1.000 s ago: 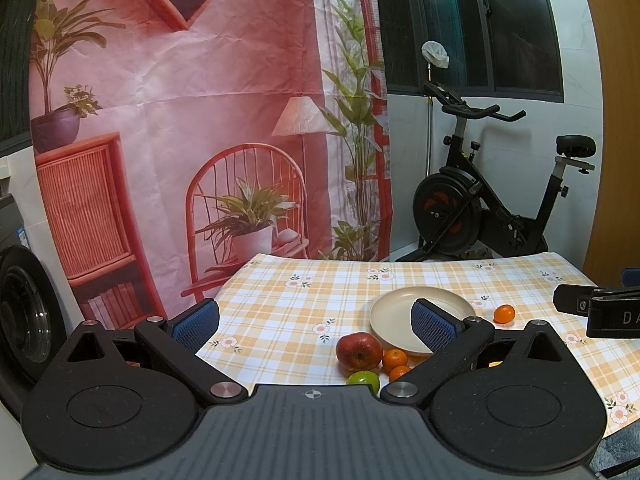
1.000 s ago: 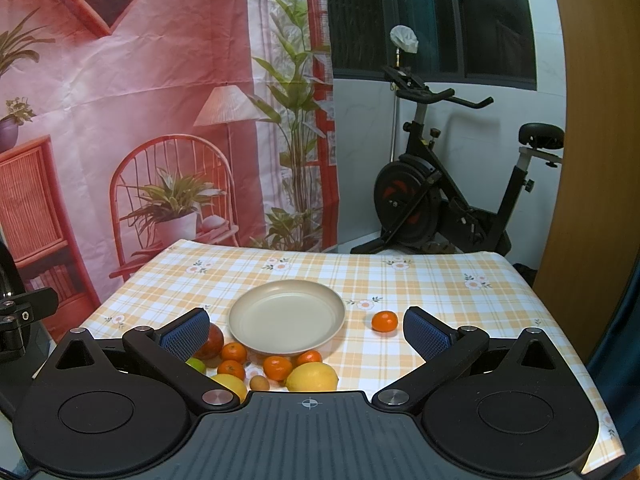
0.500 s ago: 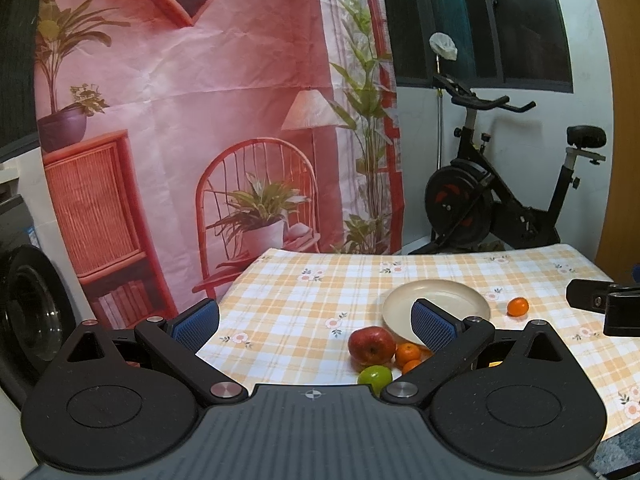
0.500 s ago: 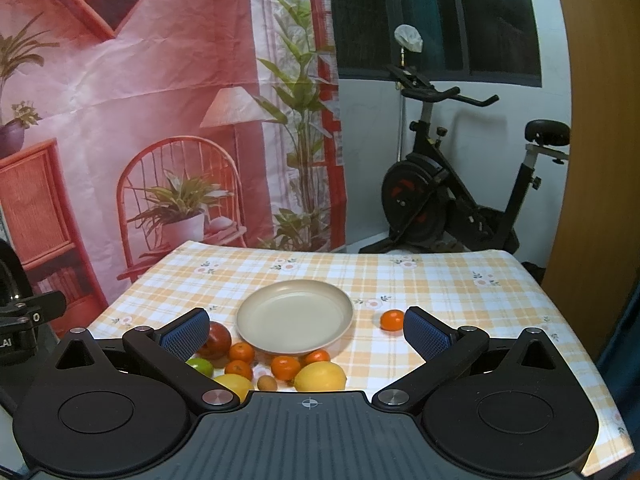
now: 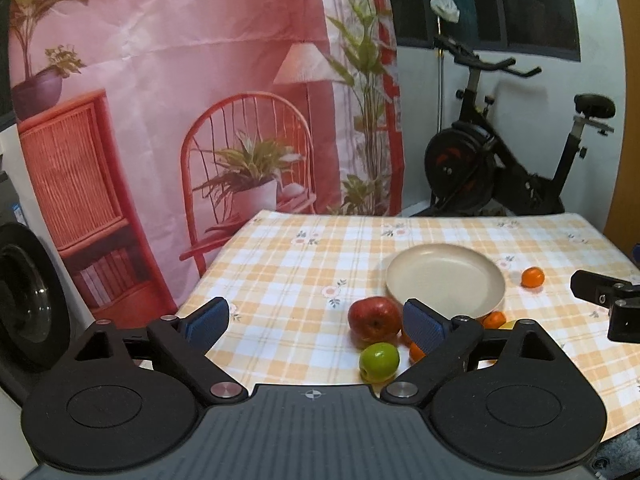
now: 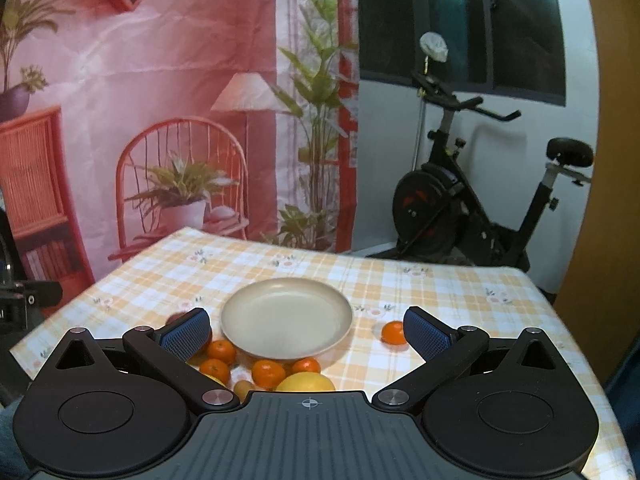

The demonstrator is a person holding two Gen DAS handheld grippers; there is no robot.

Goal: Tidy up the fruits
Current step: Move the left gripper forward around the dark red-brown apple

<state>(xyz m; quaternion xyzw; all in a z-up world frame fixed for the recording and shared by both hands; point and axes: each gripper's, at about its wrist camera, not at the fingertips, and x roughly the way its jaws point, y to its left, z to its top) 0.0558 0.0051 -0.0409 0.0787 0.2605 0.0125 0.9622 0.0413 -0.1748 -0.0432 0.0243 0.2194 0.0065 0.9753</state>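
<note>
Crowding the plate (image 6: pixel 286 320): oranges (image 6: pixel 268 372), lemon (image 6: pixel 306 382), apples (image 5: pixel 374 318).

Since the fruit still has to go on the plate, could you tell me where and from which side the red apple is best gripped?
Grip the red apple across its widest middle, coming from above and the open tablecloth side on its left. It sits stem-dimple toward the camera, with the green apple touching in front and the plate close behind to its right, so those sides are probably crowded. The left gripper is open, empty.
</note>
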